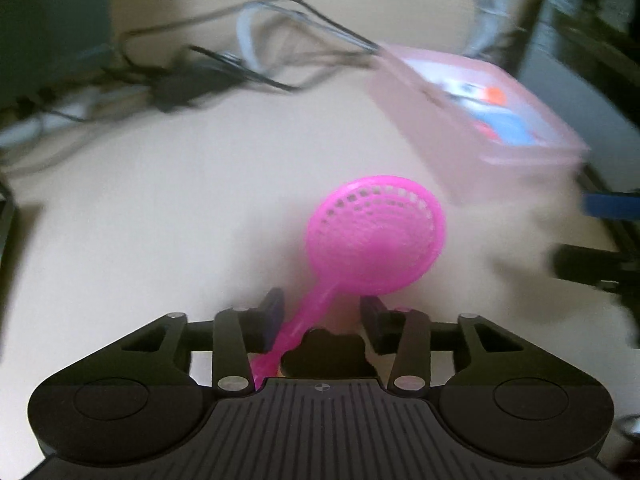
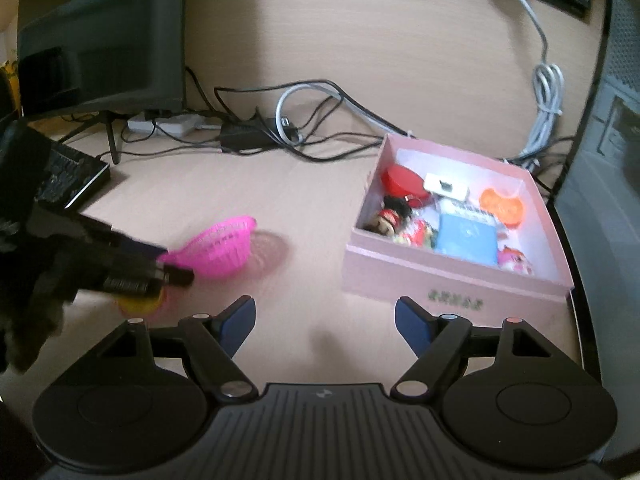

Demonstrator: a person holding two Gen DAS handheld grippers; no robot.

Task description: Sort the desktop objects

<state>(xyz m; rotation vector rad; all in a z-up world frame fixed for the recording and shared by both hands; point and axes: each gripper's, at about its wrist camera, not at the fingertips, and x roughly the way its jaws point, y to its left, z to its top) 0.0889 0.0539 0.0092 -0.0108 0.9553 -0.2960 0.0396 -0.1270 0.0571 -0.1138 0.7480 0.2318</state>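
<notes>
Pink toy strainer (image 1: 374, 236), pinched by its handle in the left hand-held gripper (image 1: 322, 320), should be kept level until released over the pink box (image 2: 456, 240), the right hand-held gripper (image 2: 325, 320) being spread and empty.

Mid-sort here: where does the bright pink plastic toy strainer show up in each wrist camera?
Left wrist: bright pink plastic toy strainer at centre, handle running down between the left gripper fingers.
Right wrist: left of centre, held above the desk by the left gripper.
Shared landmark: pale pink open cardboard box, to the strainer's right.
</notes>
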